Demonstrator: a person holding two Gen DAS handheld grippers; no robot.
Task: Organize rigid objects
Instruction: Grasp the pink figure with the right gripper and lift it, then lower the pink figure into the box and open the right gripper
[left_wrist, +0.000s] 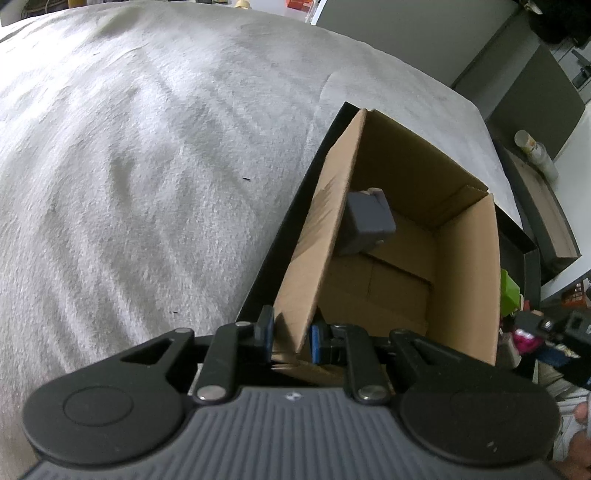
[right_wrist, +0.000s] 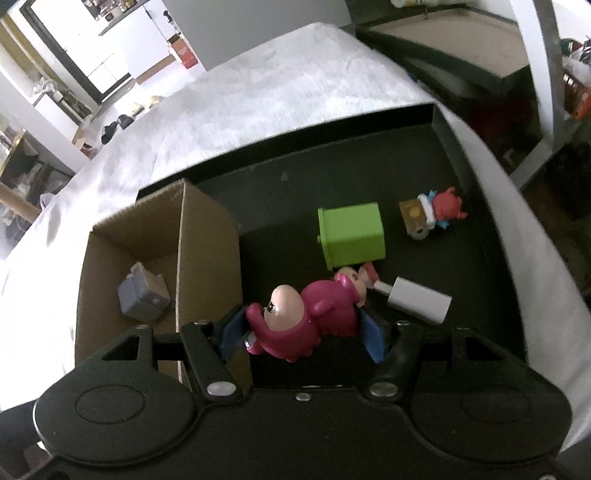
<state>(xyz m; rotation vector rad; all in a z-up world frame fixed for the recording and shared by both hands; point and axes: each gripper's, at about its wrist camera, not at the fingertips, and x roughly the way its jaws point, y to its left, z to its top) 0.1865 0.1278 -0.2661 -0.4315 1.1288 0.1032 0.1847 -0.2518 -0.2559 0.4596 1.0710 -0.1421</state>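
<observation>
My left gripper (left_wrist: 291, 338) is shut on the near wall of an open cardboard box (left_wrist: 465, 266), which stands in a black tray (left_wrist: 280, 236). A grey block (left_wrist: 365, 221) lies inside the box; it also shows in the right wrist view (right_wrist: 142, 295). My right gripper (right_wrist: 301, 332) is shut on a magenta toy figure (right_wrist: 303, 310), held just right of the box (right_wrist: 207, 251) over the tray (right_wrist: 332, 166). On the tray floor lie a green cube (right_wrist: 351, 232), a white cylinder (right_wrist: 419, 301) and a small red figure (right_wrist: 436, 214).
The tray sits on a white fuzzy cloth (left_wrist: 129, 166) covering the table. Past the table's right edge are grey cabinets (left_wrist: 535, 85) and a lower shelf. A room with furniture lies beyond the far edge in the right wrist view.
</observation>
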